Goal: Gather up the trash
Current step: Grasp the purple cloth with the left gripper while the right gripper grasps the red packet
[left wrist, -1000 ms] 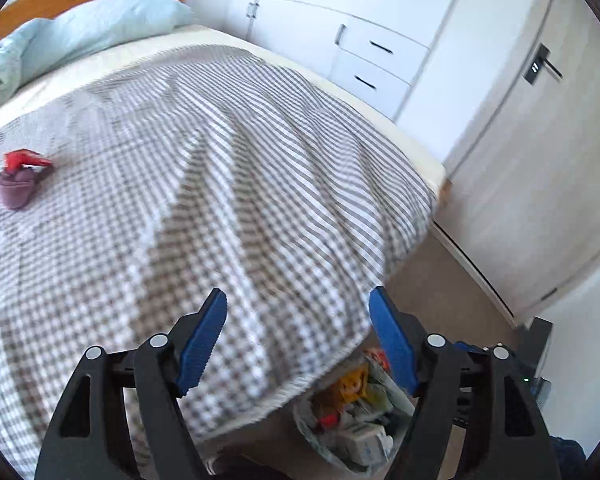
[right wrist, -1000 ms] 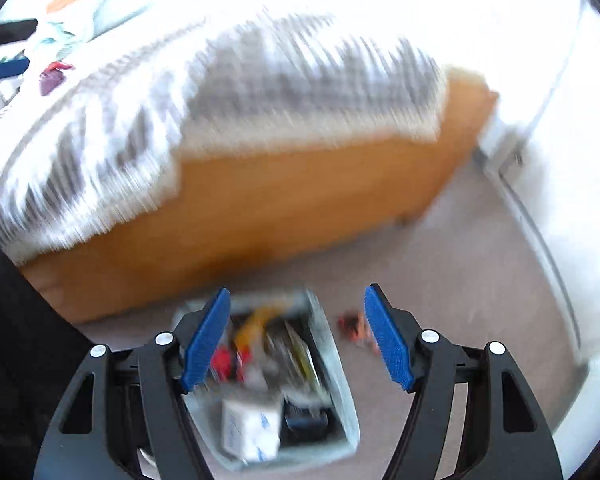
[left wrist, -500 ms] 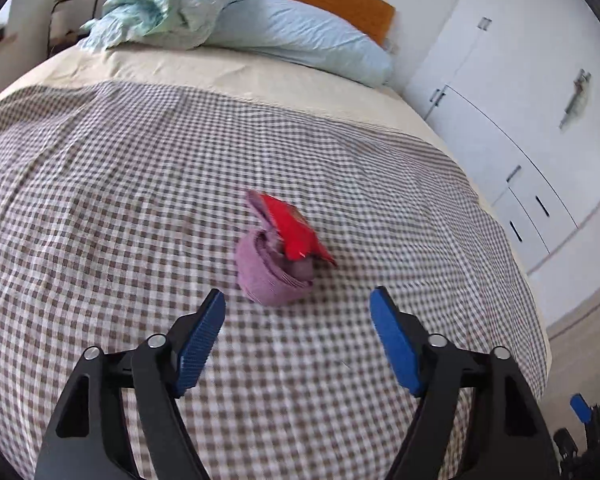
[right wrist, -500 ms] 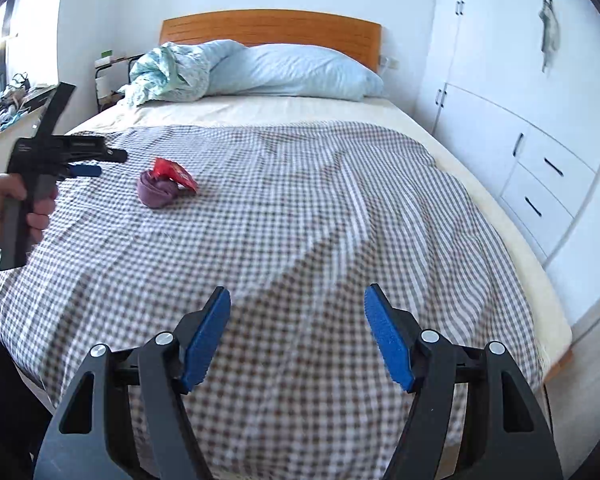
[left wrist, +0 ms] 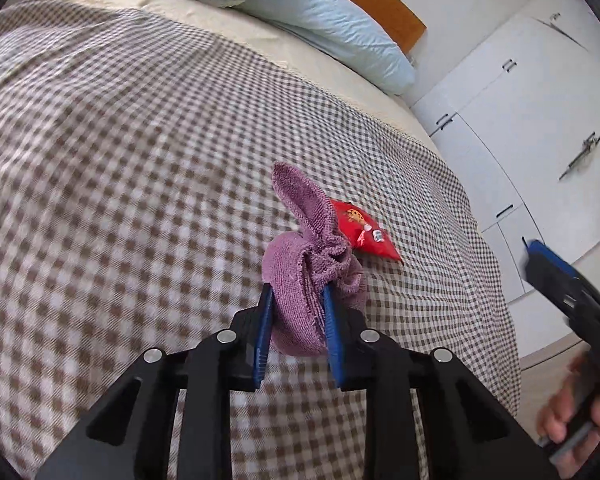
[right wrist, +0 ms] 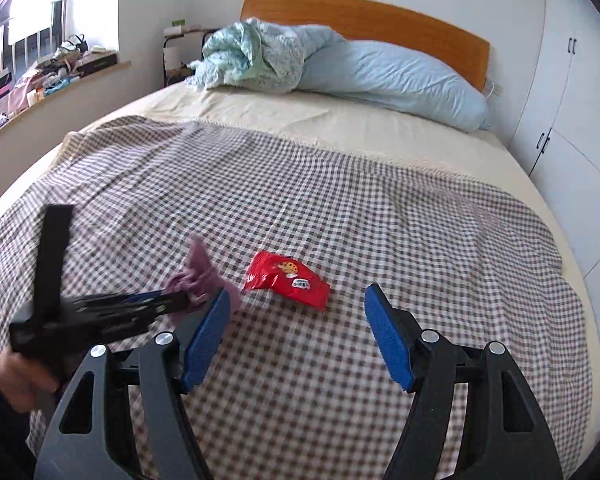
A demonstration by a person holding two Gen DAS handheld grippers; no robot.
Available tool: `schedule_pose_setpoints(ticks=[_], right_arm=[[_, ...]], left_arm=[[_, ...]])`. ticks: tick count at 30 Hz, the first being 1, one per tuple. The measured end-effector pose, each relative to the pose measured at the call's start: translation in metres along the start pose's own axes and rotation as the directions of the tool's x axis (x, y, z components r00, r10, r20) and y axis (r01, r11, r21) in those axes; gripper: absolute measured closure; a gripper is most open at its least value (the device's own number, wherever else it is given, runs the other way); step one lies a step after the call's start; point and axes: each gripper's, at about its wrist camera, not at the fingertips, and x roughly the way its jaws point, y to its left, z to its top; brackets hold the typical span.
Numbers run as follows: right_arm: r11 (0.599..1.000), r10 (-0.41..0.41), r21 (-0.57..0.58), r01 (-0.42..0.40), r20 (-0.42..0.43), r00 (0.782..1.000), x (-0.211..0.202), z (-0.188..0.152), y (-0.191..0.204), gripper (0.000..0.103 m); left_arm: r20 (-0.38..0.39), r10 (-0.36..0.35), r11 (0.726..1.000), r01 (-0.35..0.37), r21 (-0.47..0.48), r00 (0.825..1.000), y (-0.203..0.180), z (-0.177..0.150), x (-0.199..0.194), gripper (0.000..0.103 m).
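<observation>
A crumpled purple cloth [left wrist: 300, 256] lies on the checked blanket [left wrist: 140, 160] of a bed. My left gripper [left wrist: 296, 294] is closing its jaws on it, and the blue pads press into the cloth from both sides. Just behind the cloth lies a red snack wrapper [left wrist: 360, 232]. In the right wrist view the wrapper [right wrist: 288, 278] lies flat between and a little beyond the fingertips of my right gripper [right wrist: 298, 292], which stands open above the blanket with nothing held. The purple cloth [right wrist: 198, 272] and the left gripper [right wrist: 180, 300] show at its left.
A blue pillow [right wrist: 400, 76] and a bunched light quilt [right wrist: 256, 56] lie at the wooden headboard [right wrist: 364, 16]. White wardrobe doors and drawers [right wrist: 572, 140] line the right side. A cluttered windowsill [right wrist: 52, 68] runs along the left. A hand [left wrist: 572, 412] holds the right gripper.
The left gripper moved in on the purple cloth and its jaws narrowed onto it. The right gripper swung up from the floor bin to the bed and came close to the red wrapper.
</observation>
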Motion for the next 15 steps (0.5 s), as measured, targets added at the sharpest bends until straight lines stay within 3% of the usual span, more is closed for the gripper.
schedule_pose_setpoints(ticks=[3, 8, 12, 13, 15], right_arm=[[0.998, -0.025, -0.062, 0.021, -0.065, 0.998, 0.05, 0.007, 0.02, 0.036], [0.968, -0.109, -0.238, 0.077, -0.124, 0.986, 0.091, -0.009, 0.053, 0.036], [0.893, -0.238, -0.419, 0.163, -0.133, 0.962, 0.13, -0.017, 0.083, 0.036], [0.881, -0.236, -0.439, 0.176, -0.087, 0.968, 0.129, -0.015, 0.083, 0.036], [0.92, -0.19, -0.372, 0.122, -0.151, 0.97, 0.135, -0.004, 0.074, 0.054]], left_arm=[[0.051, 0.069, 0.997, -0.068, -0.023, 0.996, 0.009, 0.01, -0.035, 0.082], [0.177, 0.189, 0.982, -0.187, -0.026, 0.966, 0.025, 0.035, -0.078, 0.082], [0.176, 0.243, 0.97, -0.245, -0.011, 0.954, 0.027, 0.043, -0.081, 0.082], [0.169, 0.248, 0.968, -0.25, -0.006, 0.954, 0.027, 0.044, -0.079, 0.082], [0.166, 0.247, 0.968, -0.251, -0.001, 0.955, 0.026, 0.042, -0.078, 0.082]])
